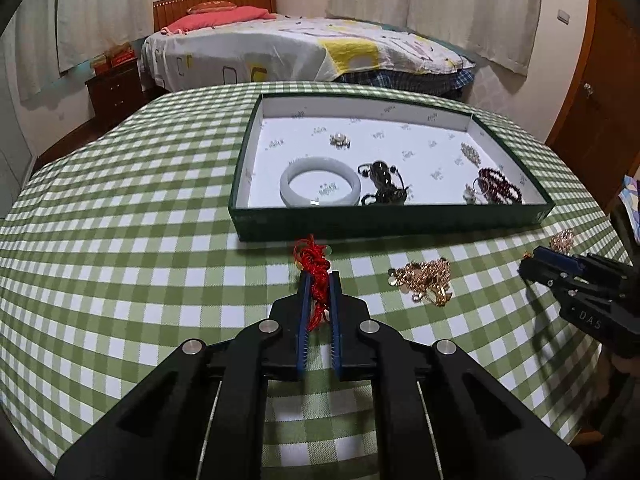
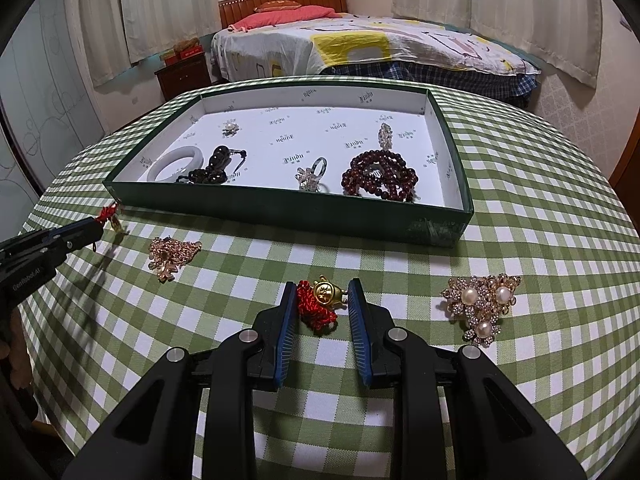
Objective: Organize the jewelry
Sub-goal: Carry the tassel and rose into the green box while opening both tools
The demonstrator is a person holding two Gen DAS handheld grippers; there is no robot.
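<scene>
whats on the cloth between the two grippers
The gold chain necklace lies in a heap on the checked tablecloth, between the left gripper holding a red cord and the right gripper. The right wrist view shows it best.

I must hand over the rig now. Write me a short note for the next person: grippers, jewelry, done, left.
Left gripper: shut on the red cord piece, just in front of the green tray.
Right gripper: open, fingers on either side of the red cord with gold charm on the tablecloth; not gripped.
Done, in tray: white bangle, black beads, dark red beads, ring, two small brooches.
Left: both red cord pieces, gold chain, pearl brooch.
</scene>
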